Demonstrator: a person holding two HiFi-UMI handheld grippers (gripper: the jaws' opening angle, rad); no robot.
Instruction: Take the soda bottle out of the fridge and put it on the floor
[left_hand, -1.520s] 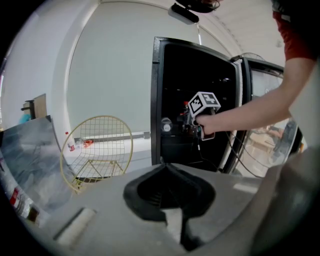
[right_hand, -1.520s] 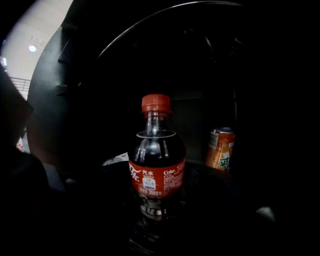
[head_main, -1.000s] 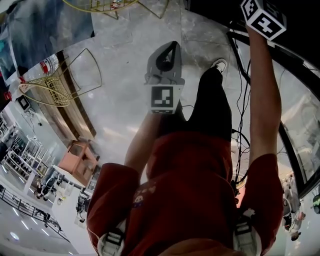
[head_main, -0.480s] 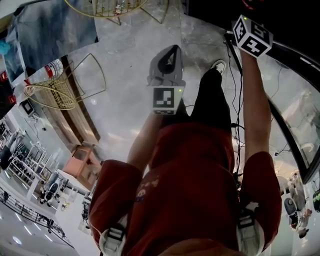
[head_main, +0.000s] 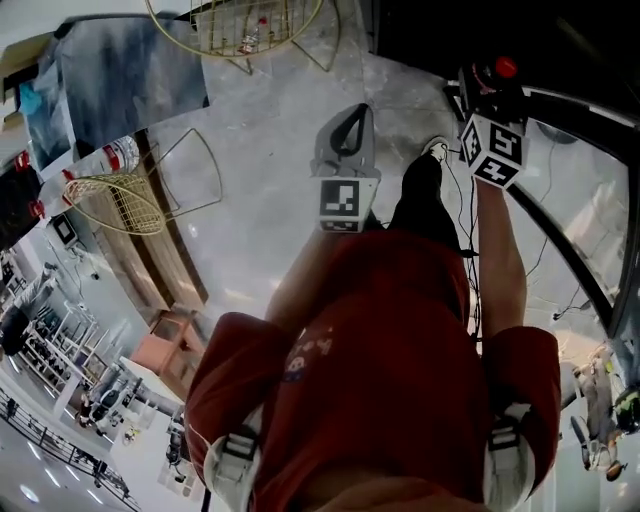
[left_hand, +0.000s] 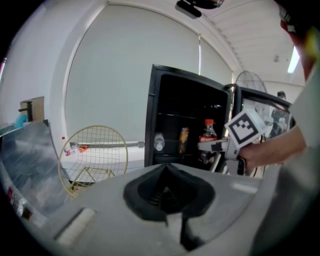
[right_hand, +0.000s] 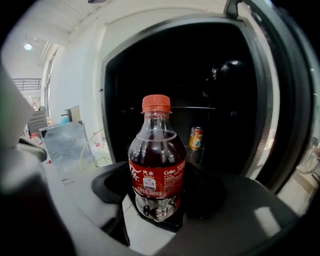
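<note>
The soda bottle has a red cap, a red label and dark drink. It stands upright between the jaws of my right gripper, which is shut on its lower body, just in front of the open black fridge. In the head view only the bottle's red cap shows above the right gripper at the dark fridge opening. The left gripper is shut and empty, held out over the grey floor. From the left gripper view the bottle shows in front of the fridge shelves.
An orange can stands on a shelf inside; a clear water bottle is near it. The fridge door hangs open at the right. Gold wire baskets and cables are on the floor beside the person's leg.
My right gripper has drawn back toward the body, out of the dark fridge opening, and the bottle's red cap now shows above it. The left gripper has barely moved.
</note>
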